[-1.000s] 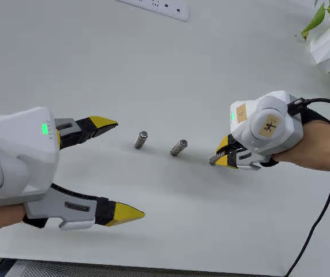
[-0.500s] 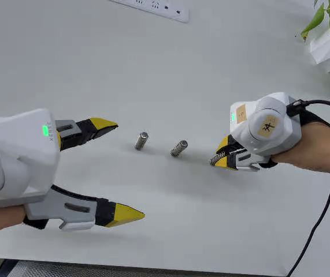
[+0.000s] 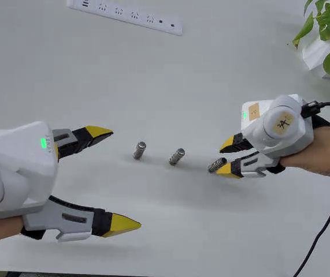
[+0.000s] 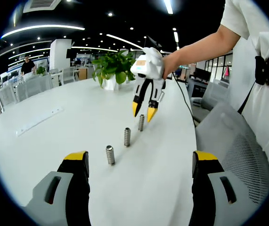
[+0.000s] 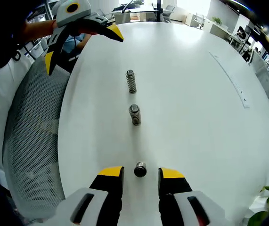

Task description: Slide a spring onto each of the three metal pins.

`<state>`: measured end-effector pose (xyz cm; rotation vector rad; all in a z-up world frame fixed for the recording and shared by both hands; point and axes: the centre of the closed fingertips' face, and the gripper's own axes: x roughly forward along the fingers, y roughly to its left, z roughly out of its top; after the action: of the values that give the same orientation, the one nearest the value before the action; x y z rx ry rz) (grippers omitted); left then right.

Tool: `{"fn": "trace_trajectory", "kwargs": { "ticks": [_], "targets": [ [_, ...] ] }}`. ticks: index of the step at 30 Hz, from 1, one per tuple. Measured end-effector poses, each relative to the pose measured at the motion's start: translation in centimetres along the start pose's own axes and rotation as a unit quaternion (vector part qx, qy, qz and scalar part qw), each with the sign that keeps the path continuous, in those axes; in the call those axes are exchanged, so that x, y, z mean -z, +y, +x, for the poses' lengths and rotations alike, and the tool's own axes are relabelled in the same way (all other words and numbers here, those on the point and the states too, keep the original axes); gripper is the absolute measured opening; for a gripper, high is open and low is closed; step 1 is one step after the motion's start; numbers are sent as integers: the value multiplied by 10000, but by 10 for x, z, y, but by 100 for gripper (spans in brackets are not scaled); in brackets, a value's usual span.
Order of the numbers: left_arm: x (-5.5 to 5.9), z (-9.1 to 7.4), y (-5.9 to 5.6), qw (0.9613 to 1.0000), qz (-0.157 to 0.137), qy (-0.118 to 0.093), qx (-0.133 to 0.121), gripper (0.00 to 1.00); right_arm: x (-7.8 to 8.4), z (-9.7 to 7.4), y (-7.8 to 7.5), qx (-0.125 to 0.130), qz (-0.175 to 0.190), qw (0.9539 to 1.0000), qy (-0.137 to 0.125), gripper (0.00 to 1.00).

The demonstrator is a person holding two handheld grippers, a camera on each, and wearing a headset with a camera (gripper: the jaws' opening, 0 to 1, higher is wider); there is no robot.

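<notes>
Three metal pins stand in a row on the white table (image 3: 170, 75), each wearing a spring. The first spring pin (image 3: 139, 150) and the second spring pin (image 3: 177, 156) stand free between the two grippers. The third spring pin (image 3: 215, 165) (image 5: 140, 169) sits between the fingertips of my right gripper (image 3: 227, 156) (image 5: 141, 175). Its jaws stand slightly apart on either side of the pin, and I see a gap on both sides. My left gripper (image 3: 111, 178) (image 4: 140, 162) is wide open and holds nothing, short of the first spring pin (image 4: 110, 154).
A white power strip (image 3: 124, 16) lies at the table's far edge. A potted plant (image 3: 325, 34) stands at the far right. A black cable (image 3: 326, 231) trails from the right gripper. The table's near edge runs just below the left gripper, with a mesh chair (image 5: 26, 141) beyond it.
The right gripper's jaws have spread apart off the third spring pin, which now stands free between them. The left gripper has kept its place. The head camera has shifted a little.
</notes>
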<state>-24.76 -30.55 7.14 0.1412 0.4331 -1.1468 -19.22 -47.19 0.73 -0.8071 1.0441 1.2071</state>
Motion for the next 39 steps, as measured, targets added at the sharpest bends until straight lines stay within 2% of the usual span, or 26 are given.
{"fn": "trace_trajectory", "kwargs": {
  "ticks": [5, 9, 13, 19, 24, 30, 35, 39],
  "targets": [
    [1, -4, 2, 10000, 50, 65, -56, 92, -4, -16, 1, 121, 359, 9983, -440, 33],
    [-1, -7, 6, 9999, -19, 4, -141, 94, -5, -29, 4, 178, 584, 9950, -791, 39],
    [-2, -11, 9, 9996, -90, -51, -251, 96, -5, -42, 9, 259, 858, 9881, -1249, 45],
    [1, -16, 8, 9995, -59, -2, -325, 99, 1, -57, 24, 388, 1070, 9783, -1730, 58],
    [7, -20, 8, 9992, -63, 52, -384, 99, 13, -65, 34, 518, 1296, 9664, -2160, 73],
    [16, -22, 9, 9989, 26, 207, -419, 99, 29, -66, 45, 566, 1477, 9576, -2407, 85],
    [17, -22, 11, 9986, -13, 185, -485, 99, 36, -66, 47, 655, 1576, 9495, -2632, 98],
    [21, -22, 11, 9985, -8, 218, -509, 99, 40, -66, 51, 645, 1544, 9487, -2684, 99]
  ]
}}
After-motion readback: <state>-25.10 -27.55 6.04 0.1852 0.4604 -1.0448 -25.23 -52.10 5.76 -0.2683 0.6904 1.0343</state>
